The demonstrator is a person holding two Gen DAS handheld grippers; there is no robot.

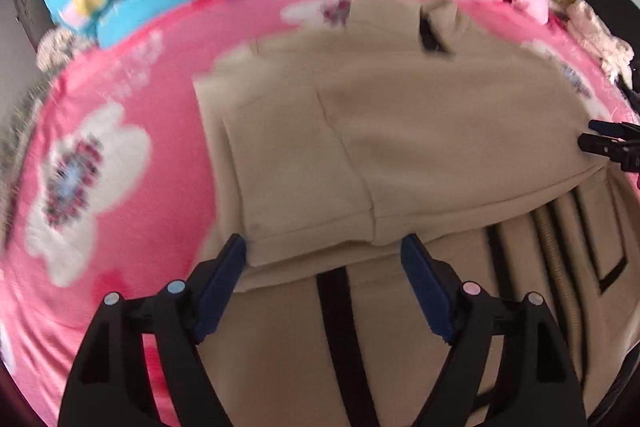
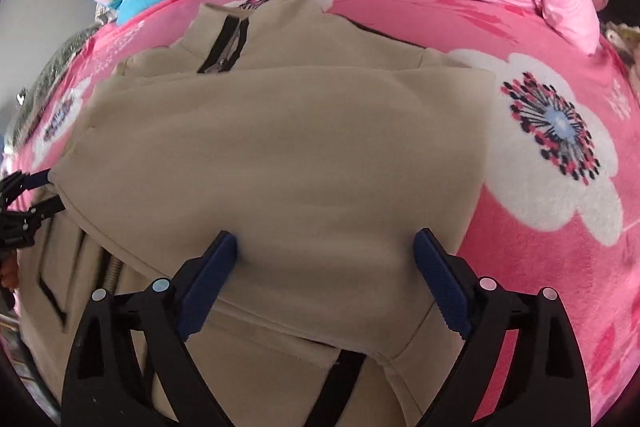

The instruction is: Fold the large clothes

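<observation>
Beige jacket is laid folded on pink blanket, bare blanket seen either side. Left gripper and right gripper are spread wide, nothing gripped. Hem is hidden.

Both views are bright with soft, even daylight and no strong shadows. The left wrist view is smeared by motion blur, mostly on the pink blanket. The right wrist view is sharper. Fisheye distortion bends everything toward the dark round edges.
</observation>
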